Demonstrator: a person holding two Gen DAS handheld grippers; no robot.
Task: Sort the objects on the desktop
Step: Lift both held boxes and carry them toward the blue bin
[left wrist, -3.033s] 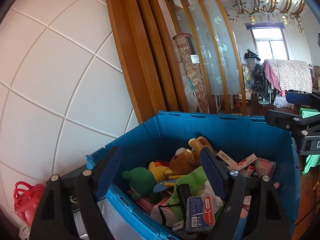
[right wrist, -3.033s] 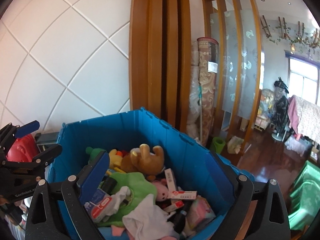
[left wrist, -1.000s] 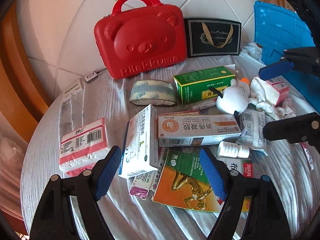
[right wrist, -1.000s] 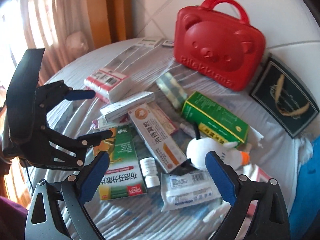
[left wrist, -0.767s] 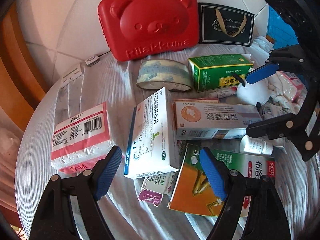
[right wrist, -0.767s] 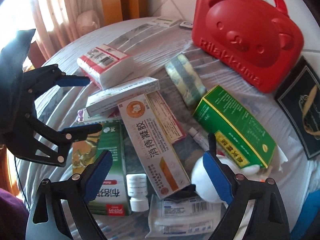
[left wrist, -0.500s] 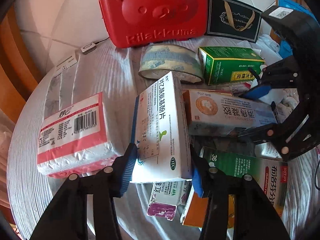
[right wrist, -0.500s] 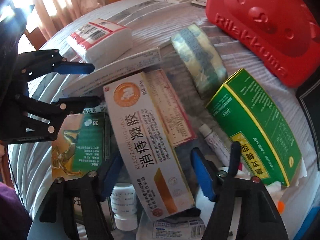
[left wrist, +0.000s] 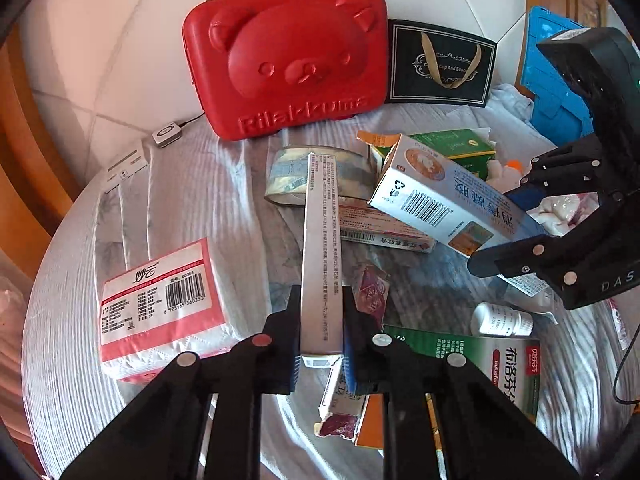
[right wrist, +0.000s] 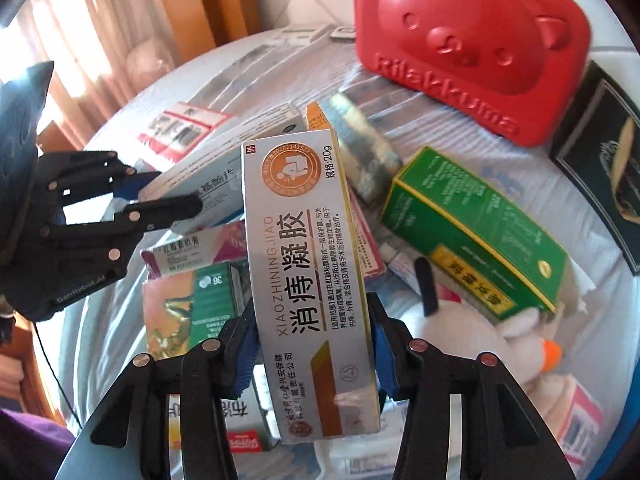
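Note:
My left gripper (left wrist: 320, 332) is shut on a flat white medicine box (left wrist: 321, 248), held edge-up above the table; it also shows in the right wrist view (right wrist: 208, 184). My right gripper (right wrist: 314, 354) is shut on a long silver-and-orange ointment box (right wrist: 308, 264), lifted and tilted; in the left wrist view the ointment box (left wrist: 440, 200) sits in the right gripper (left wrist: 516, 220). Under them lie a green box (right wrist: 476, 232), a green-orange ibuprofen box (left wrist: 492, 364), a small white bottle (left wrist: 500, 320), a tape roll (left wrist: 288, 180) and a white plush duck (right wrist: 492, 344).
A red bear-shaped case (left wrist: 288, 64) and a black gift bag (left wrist: 440, 64) stand at the back by the wall. A tissue pack (left wrist: 160, 308) lies at the left. A blue crate (left wrist: 552, 92) stands at the right. The round table (left wrist: 192, 184) has a striped cloth.
Both grippers came from the blue crate down to the table and closed. The left took the flat white box and turned it edge-up; the right took the ointment box and lifted it.

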